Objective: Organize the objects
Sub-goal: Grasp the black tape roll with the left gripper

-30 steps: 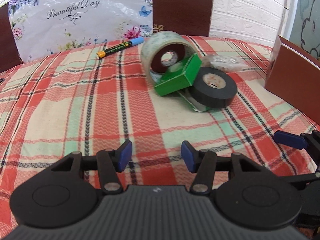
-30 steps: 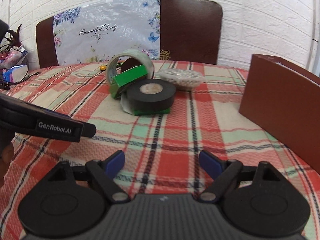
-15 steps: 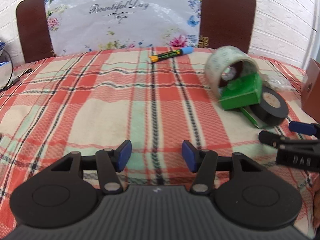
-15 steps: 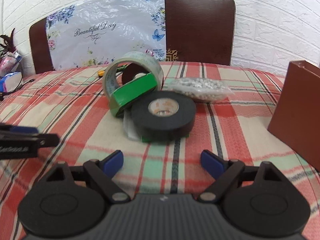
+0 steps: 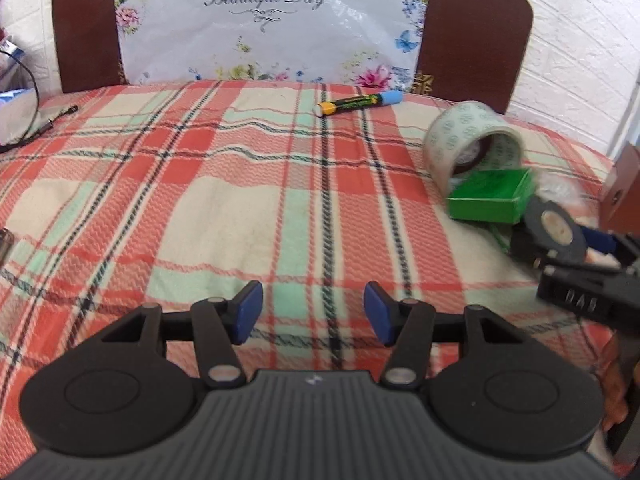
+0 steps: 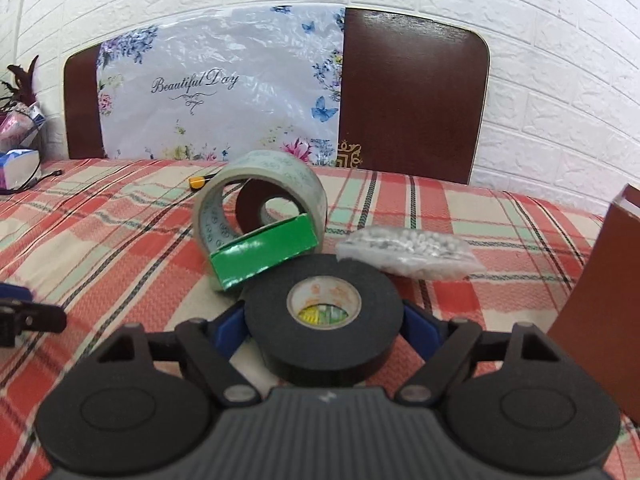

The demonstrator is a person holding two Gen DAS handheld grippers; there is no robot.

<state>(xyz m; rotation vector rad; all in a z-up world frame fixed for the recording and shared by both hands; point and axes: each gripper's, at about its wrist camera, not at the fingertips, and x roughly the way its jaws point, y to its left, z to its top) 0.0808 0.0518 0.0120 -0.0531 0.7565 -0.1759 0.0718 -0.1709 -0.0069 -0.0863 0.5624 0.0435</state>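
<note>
A black tape roll (image 6: pixel 323 316) lies flat between the two blue pads of my right gripper (image 6: pixel 322 330). The jaws are open around it, one pad at each side. It also shows in the left wrist view (image 5: pixel 554 236). Behind it a green box (image 6: pixel 266 254) leans on an upright clear tape roll (image 6: pixel 260 204). A bag of small white beads (image 6: pixel 408 250) lies to the right. A marker (image 5: pixel 358 103) lies at the far side. My left gripper (image 5: pixel 312 316) is open and empty over the plaid tablecloth (image 5: pixel 224 216).
A brown box (image 6: pixel 604 292) stands at the right, close to my right gripper. A chair back with a floral plastic cover (image 5: pixel 264 24) stands behind the table. A cable (image 5: pixel 36 128) and packets lie at the far left.
My right gripper has moved forward until the black tape roll sits between its open pads. My left gripper has swung left, away from the pile.
</note>
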